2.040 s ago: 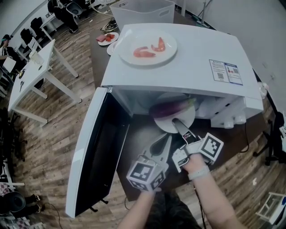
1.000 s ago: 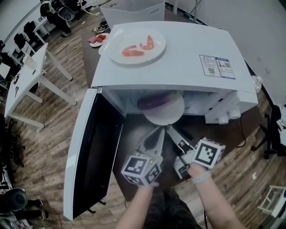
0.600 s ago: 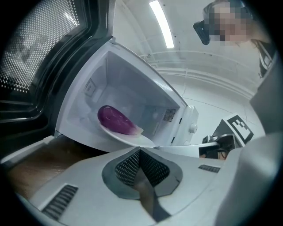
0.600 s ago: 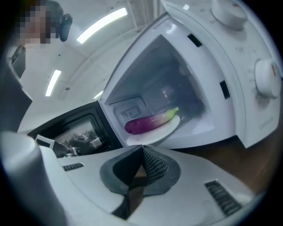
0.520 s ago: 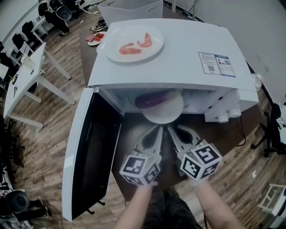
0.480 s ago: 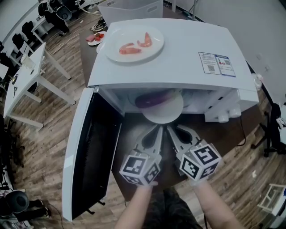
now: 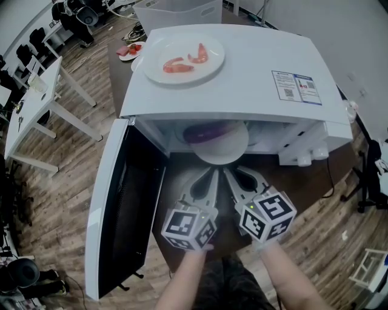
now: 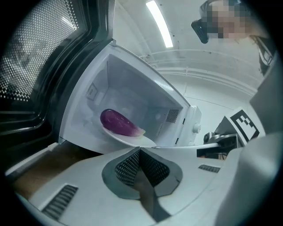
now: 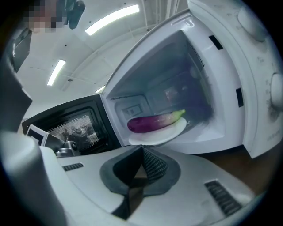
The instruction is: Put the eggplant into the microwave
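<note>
Eggplant (image 7: 209,130): seen lying on a white plate (image 7: 221,151) inside the microwave (image 7: 242,72), green stem end toward the right; the plate's front rim sticks out a little past the opening.
Microwave: white, set on a dark brown tabletop (image 7: 303,181) and covering most of it; knobs (image 7: 306,158) at the front right, a label (image 7: 297,88) on the top at right.
Door (image 7: 115,218): swung fully open to the left, past the tabletop's left edge.
Left gripper (image 7: 213,175): jaws pressed together, nothing held; held over the tabletop's front edge, tips pointed at the plate's rim.
Right gripper (image 7: 227,175): jaws pressed together, nothing held; just beside the left gripper, tips nearly meeting.
On top: a second white plate (image 7: 183,51) with two pink shrimp (image 7: 173,65), toward the back left of the lid.
Back left corner of the tabletop: a small dish (image 7: 127,51) with red food, partly hidden by the microwave.
Behind the back edge: a white bin (image 7: 176,9).
Room: wood plank floor (image 7: 66,163), a white desk (image 7: 30,97) at left, black office chairs (image 7: 36,54) beyond it; ceiling strip lights are shown in both gripper views.
</note>
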The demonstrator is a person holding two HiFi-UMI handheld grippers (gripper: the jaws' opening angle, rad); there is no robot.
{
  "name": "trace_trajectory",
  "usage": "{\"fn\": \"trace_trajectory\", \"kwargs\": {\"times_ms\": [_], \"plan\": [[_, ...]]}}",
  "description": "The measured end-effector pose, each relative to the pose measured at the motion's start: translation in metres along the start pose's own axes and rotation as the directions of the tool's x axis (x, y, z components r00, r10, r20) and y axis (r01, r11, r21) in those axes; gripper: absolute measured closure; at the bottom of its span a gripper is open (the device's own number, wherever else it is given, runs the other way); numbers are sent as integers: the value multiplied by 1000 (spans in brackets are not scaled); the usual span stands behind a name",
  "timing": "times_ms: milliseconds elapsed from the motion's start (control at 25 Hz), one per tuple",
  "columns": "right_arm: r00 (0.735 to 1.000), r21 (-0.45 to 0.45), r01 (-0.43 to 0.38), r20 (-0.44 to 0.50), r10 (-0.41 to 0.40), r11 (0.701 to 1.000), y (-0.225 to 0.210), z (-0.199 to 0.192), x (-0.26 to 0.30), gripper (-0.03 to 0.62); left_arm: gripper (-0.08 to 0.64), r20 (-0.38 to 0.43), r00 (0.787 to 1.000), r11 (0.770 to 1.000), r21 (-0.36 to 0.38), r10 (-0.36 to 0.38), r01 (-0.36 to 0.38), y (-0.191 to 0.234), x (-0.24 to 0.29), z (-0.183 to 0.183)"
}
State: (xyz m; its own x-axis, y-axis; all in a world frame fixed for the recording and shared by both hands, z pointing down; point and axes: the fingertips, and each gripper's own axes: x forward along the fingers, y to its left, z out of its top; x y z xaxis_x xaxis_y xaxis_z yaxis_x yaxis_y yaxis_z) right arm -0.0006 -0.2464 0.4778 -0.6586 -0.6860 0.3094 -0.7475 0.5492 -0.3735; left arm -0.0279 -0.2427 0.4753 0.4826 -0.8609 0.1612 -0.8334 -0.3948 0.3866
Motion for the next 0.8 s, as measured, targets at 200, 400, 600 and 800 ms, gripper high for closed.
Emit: {"fn": "trace_trajectory", "kwargs": {"times_ms": [200, 400, 600, 800], "plan": [[1000, -1, 4, 4, -4, 1000, -1, 3, 5, 591, 558, 1, 1000, 1000, 15, 3, -3, 4, 3, 3], [1000, 0, 4, 3, -4, 1000, -4, 5, 9, 591, 558, -7, 1000, 1000, 14, 0, 0, 5, 7, 4], [1000, 11, 5, 6, -6, 1000, -7, 7, 13, 591, 558, -14, 1000, 1000, 21, -4, 5, 7, 13, 5], [1000, 20, 13, 7, -13, 1000, -11, 10, 15, 591, 558, -26, 1000, 1000, 21, -5, 6, 9, 18, 6]]}}
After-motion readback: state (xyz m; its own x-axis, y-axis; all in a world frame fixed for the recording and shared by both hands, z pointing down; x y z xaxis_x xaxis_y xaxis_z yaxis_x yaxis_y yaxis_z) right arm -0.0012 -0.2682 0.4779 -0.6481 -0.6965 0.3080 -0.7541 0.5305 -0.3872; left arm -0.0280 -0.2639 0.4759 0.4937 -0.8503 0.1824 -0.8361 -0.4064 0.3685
